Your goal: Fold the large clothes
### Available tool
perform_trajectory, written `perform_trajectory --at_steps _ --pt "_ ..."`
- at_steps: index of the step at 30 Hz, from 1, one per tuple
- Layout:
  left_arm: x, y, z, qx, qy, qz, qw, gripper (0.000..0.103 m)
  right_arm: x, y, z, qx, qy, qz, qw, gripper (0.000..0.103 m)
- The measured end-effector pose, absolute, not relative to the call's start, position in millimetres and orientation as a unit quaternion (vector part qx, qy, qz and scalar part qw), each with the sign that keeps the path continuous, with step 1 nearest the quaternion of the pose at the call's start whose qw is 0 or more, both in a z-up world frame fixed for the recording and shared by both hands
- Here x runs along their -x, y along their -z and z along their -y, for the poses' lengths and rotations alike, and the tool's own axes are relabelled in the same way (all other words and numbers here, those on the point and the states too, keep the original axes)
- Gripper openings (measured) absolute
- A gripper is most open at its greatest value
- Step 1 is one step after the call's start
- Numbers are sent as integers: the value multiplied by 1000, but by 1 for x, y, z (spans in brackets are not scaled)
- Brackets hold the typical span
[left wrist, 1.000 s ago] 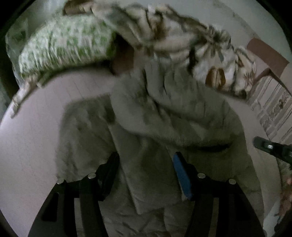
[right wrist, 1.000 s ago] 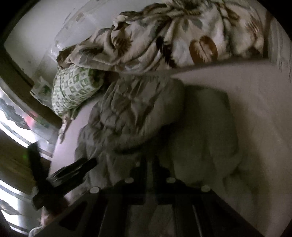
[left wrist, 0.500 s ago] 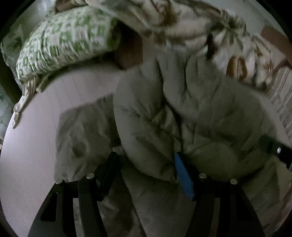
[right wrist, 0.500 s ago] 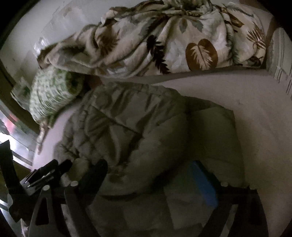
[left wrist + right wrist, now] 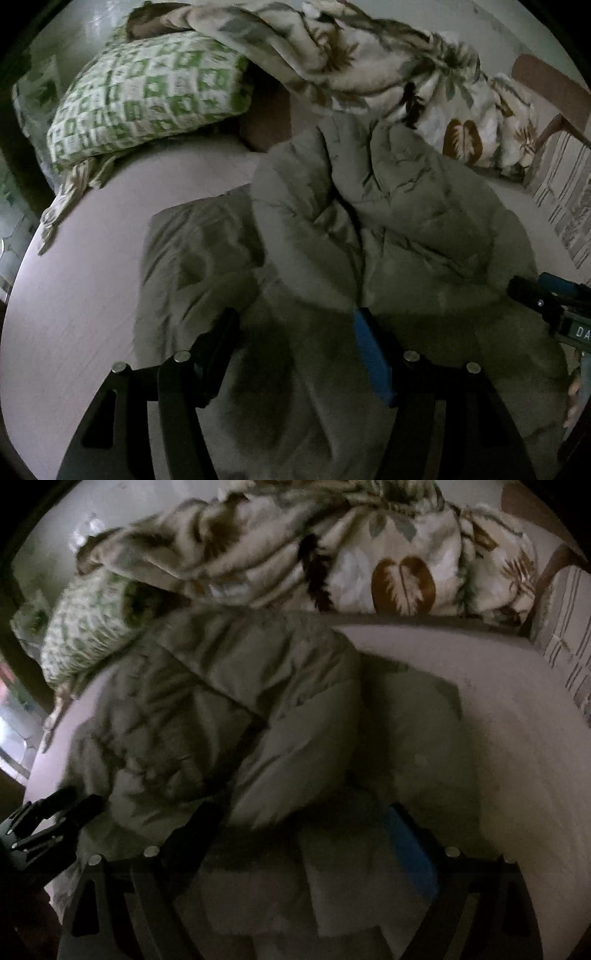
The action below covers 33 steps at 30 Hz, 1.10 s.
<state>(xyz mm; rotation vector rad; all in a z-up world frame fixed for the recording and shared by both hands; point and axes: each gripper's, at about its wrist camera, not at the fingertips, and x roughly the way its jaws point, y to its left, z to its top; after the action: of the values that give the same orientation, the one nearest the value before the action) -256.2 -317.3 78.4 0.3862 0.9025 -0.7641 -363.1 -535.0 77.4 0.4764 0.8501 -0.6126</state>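
Observation:
A grey-green puffy jacket (image 5: 369,206) lies bunched and partly folded on a pale bed sheet (image 5: 74,295); it also shows in the right wrist view (image 5: 229,709). My left gripper (image 5: 295,332) is open just above the jacket's near part, jaws wide apart. My right gripper (image 5: 303,830) is open over the jacket's near edge, with fabric lying between the jaws. The right gripper shows at the right edge of the left wrist view (image 5: 546,299), and the left gripper shows at the lower left of the right wrist view (image 5: 48,823).
A green-and-white patterned pillow (image 5: 147,92) lies at the back left. A leaf-print blanket (image 5: 388,62) is heaped along the back, also in the right wrist view (image 5: 351,554). A striped cloth (image 5: 565,206) and a wooden chair (image 5: 546,85) stand at the right.
The right gripper went from shut to open and let the jacket drop. The jacket's upper part has been folded over toward the near side. Both grippers have shifted a little.

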Motion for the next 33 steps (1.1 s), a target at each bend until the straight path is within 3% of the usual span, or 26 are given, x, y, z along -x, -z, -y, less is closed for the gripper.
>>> perform_trajectory --at_steps 10,14,18,20,33 --pt "302 -74 224 -163 356 -436 810 66 414 -79 448 -190 227 -427 855 96" --pt "312 -56 200 -165 345 -446 809 73 423 -62 411 -151 212 -457 850 97" --pt "320 -27 197 -200 332 -458 800 74 409 -17 390 -119 191 -523 822 99" --pt "329 -29 199 -221 333 -436 806 75 409 -11 387 -111 202 -515 826 103" --pt "349 -57 162 -166 342 -452 807 75 462 -48 372 -140 221 -473 841 103"
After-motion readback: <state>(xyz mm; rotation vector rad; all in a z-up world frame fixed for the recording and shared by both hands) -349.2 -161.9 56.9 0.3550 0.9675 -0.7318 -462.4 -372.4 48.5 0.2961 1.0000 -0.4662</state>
